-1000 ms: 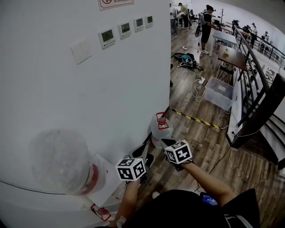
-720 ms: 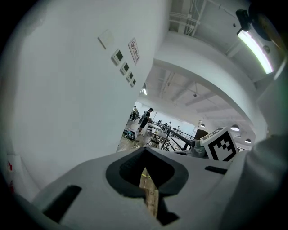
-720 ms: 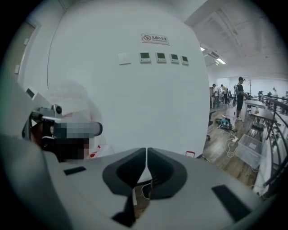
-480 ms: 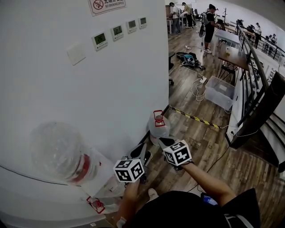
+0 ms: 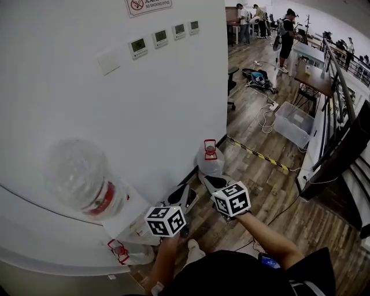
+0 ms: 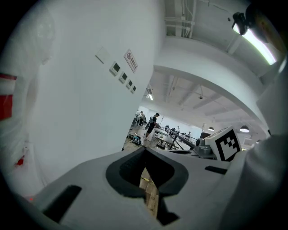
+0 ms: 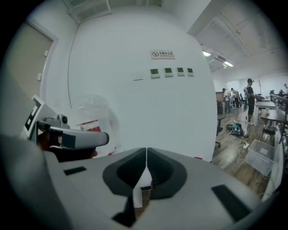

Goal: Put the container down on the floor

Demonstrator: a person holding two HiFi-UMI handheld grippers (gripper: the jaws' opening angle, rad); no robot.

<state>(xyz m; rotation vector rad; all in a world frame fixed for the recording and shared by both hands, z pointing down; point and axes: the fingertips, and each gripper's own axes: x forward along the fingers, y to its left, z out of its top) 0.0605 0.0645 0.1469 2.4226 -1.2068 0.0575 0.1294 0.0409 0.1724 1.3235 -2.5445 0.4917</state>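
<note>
Jaws of the left gripper (image 6: 145, 152) and the right gripper (image 7: 146, 153) are being held closed, empty. A clear plastic container with a red cap (image 5: 209, 161) is standing on the open wooden floor (image 5: 272, 191), by a white wall (image 5: 173, 104) whose red prohibition sign (image 5: 149, 4) is unreadable.

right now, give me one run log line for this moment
left gripper: shut, empty | right gripper: shut, empty | water jug: upright on floor by wall, not held

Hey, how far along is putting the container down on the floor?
Done, it seems: the water jug stands upright on the floor beside the white wall. In hand: nothing. The left claw and right claw are both shut with nothing between them. Left: nothing obvious that these views show.
</note>
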